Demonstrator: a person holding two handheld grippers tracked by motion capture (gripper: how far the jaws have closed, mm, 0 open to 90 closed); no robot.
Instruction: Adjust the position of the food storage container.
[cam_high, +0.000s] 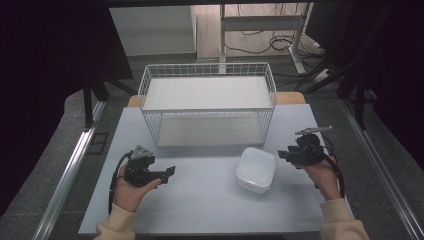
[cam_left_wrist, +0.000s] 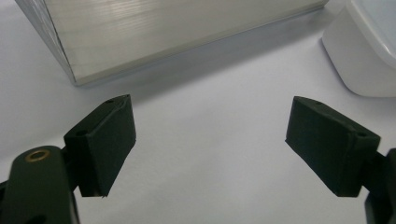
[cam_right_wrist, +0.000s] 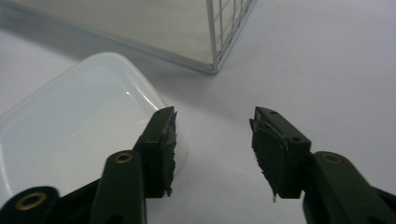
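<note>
Your left hand (cam_high: 131, 192) rests low on the surface (cam_high: 200, 200), holding the left tongs (cam_high: 169, 173) level and pointing right, toward the white plastic container (cam_high: 256, 169). Those tongs (cam_left_wrist: 210, 144) are released, jaws spread wide with bare surface between them. Your right hand (cam_high: 324, 177) sits at the right side, wrist angled inward, with the right tongs (cam_high: 283, 155) aimed left at the container and just beside its right edge. The right tongs (cam_right_wrist: 212, 149) stand partly parted and grasp nothing; one black jaw lies over the container's rim in the right gripper view, though contact cannot be told.

The container (cam_right_wrist: 74, 126) is a shallow, rounded-corner box of smooth, glossy, translucent white plastic, lying on the surface in front of the wire basket (cam_high: 207, 102) and to the right of centre. The jaw pads (cam_right_wrist: 164, 144) are matte black, their edges ragged. The surface is a plain pale sheet.

The basket (cam_right_wrist: 224, 32) is a white wire grid, rectangular, with a flat pale panel as its floor, standing just behind the container, its near corner close to the right tongs.
</note>
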